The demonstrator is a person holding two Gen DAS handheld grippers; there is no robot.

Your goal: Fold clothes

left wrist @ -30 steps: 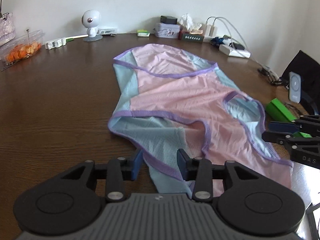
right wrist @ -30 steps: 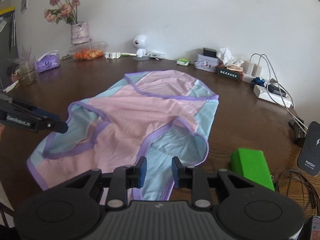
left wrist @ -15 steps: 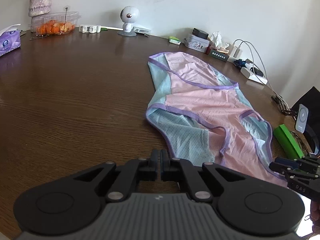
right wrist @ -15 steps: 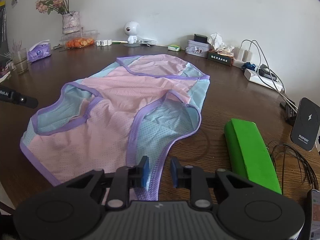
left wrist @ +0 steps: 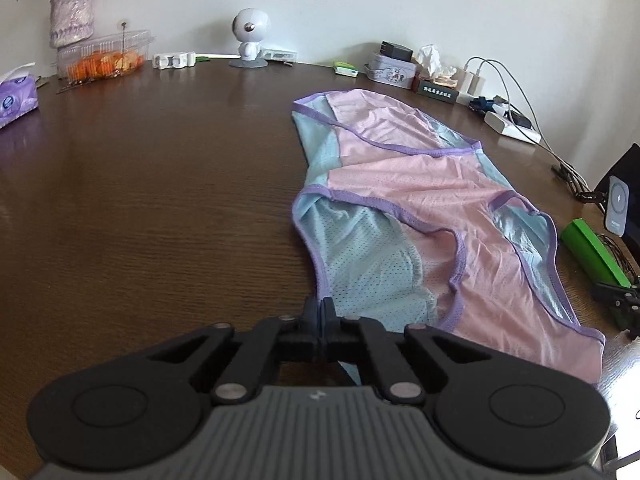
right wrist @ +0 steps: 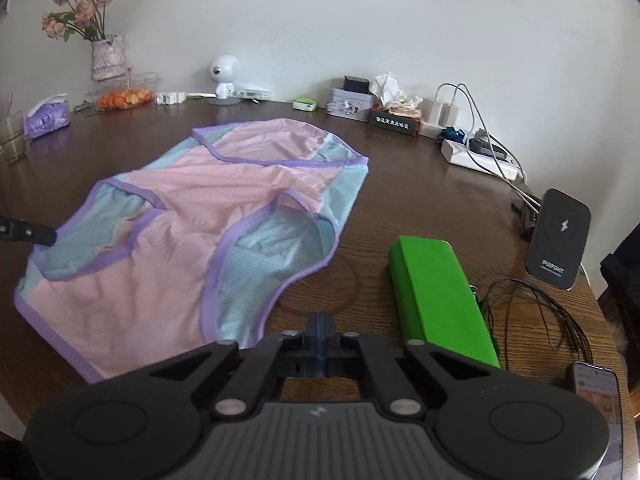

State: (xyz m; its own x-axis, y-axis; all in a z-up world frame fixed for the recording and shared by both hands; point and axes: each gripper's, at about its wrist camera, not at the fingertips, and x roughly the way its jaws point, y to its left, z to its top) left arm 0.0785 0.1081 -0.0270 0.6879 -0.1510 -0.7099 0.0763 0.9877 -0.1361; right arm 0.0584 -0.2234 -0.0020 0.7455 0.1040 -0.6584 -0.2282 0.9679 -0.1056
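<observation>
A pink and light-blue sleeveless top with purple trim (left wrist: pixel 420 208) lies spread flat on the brown wooden table (left wrist: pixel 140 200); it also shows in the right wrist view (right wrist: pixel 192 216). My left gripper (left wrist: pixel 319 312) is shut at the top's near left strap edge; a bit of blue cloth shows under the jaws, so it looks pinched on the strap. My right gripper (right wrist: pixel 320 326) is shut just right of the top's near edge, with no cloth visible between its fingers. The left gripper's tip (right wrist: pixel 28 233) shows at the far left of the right wrist view.
A green box (right wrist: pixel 438 300) lies right of the top, with thin cables (right wrist: pixel 540 312), a phone (right wrist: pixel 596 380) and a charger stand (right wrist: pixel 558 238) beyond. Power strip (right wrist: pixel 478 154), tins, tissue box (left wrist: pixel 16 96), robot figurine (left wrist: pixel 250 36), fruit box and flower vase (right wrist: pixel 106 56) line the back.
Both grippers have closed: the left one a second ago was open around the strap, the right one was open over the near edge. Both pulled back toward the near side.
</observation>
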